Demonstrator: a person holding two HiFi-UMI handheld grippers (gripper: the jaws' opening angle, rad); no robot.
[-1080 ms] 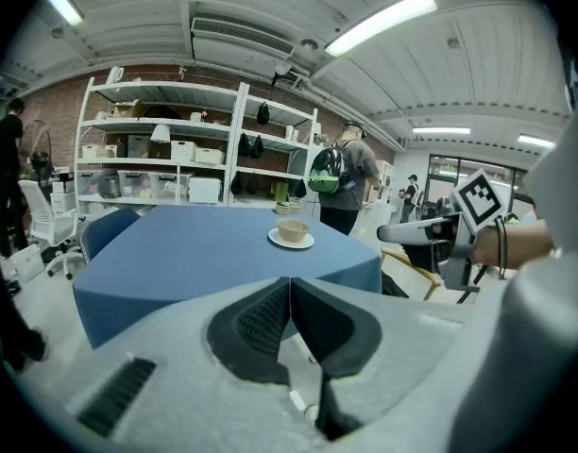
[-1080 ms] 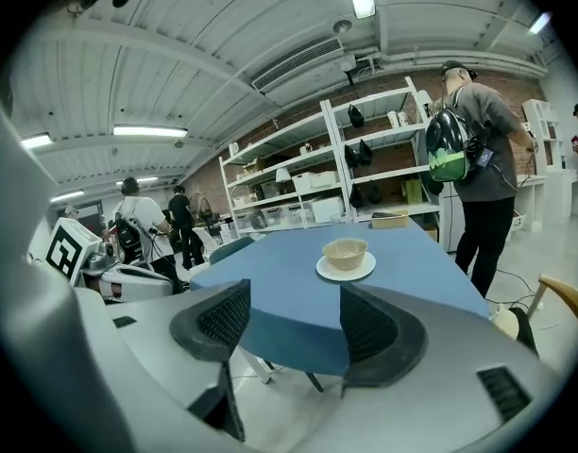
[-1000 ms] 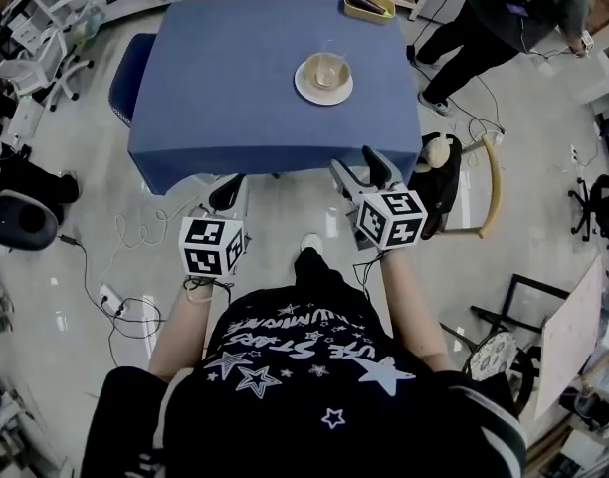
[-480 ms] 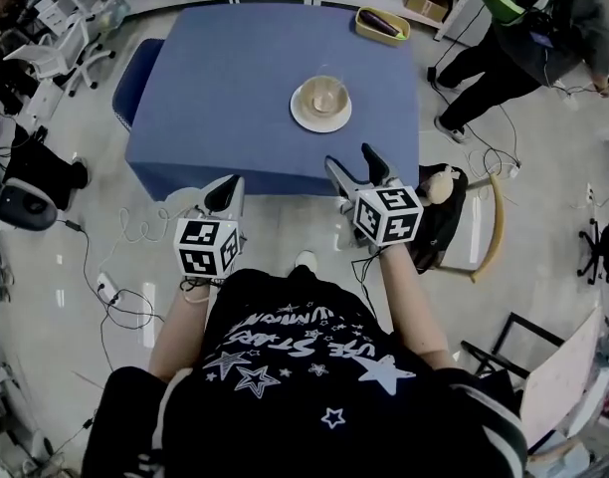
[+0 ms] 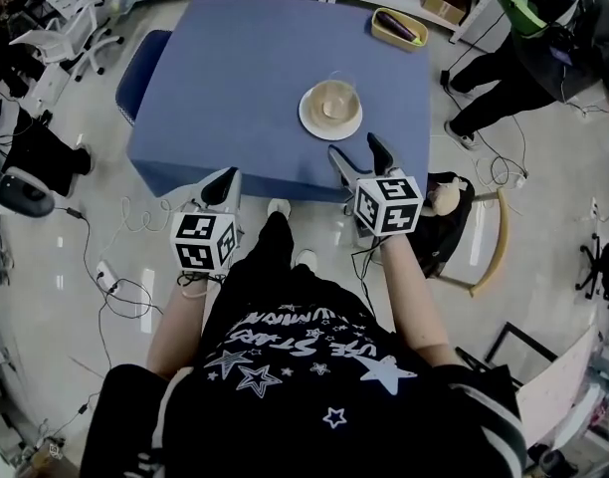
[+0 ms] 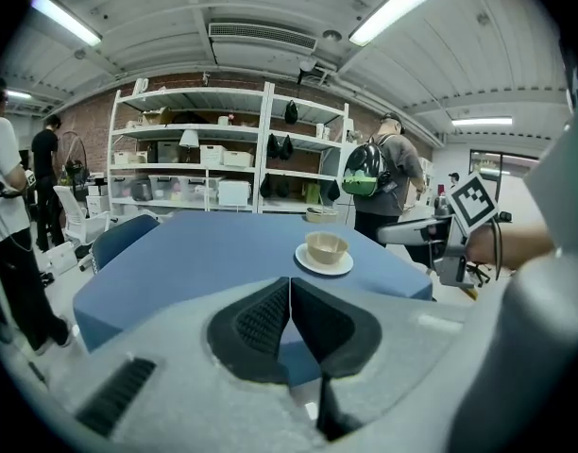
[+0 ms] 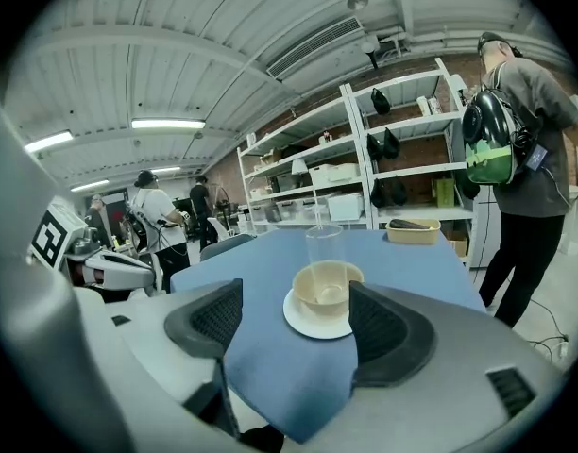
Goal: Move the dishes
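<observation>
Right gripper (image 5: 358,155) jaws wide, empty. Beige bowl (image 5: 331,104) on white round plate (image 5: 313,124) sits dead ahead on blue-clothed table (image 5: 235,78). Left gripper (image 5: 223,183) pinched together, empty, farther off to the left.

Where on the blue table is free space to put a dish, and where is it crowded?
The left half of the blue table is bare, from the plate to the left edge. A smaller free patch lies between the plate and the yellow tray. It is crowded right of centre: bowl on the plate, glass just behind it.
</observation>
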